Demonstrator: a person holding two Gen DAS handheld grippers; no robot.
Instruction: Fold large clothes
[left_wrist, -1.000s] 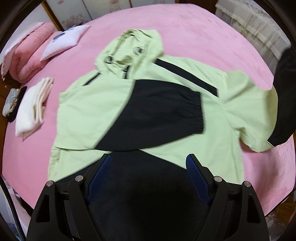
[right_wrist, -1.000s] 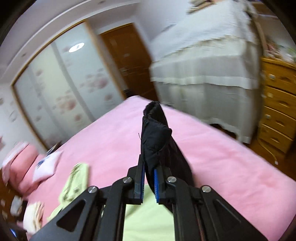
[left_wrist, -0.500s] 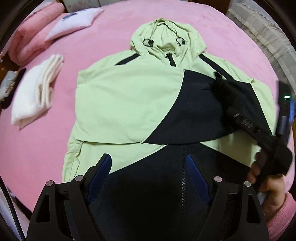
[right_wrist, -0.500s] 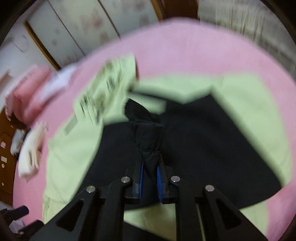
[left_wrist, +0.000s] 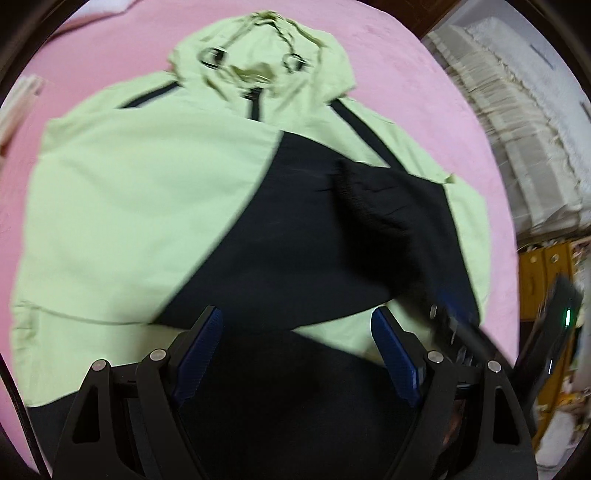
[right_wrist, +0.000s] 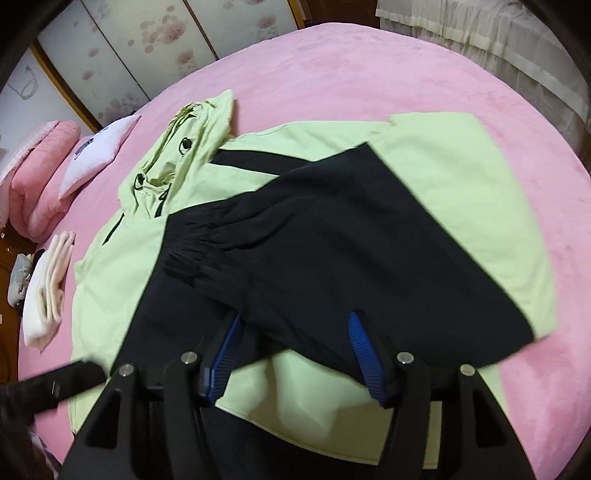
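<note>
Two black sleeves (right_wrist: 332, 236) crossed over green jacket (right_wrist: 461, 177).

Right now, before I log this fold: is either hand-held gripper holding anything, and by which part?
Nothing. The right hand-held gripper is opening, black sleeve released; the left is open.

We find no text, label, brand or number that we can read in either view. The white pillow (right_wrist: 96, 155) bears a dark blue print, but it is too small and blurred for us to make out any letters. The jacket (right_wrist: 436, 173) shows us no legible mark.
</note>
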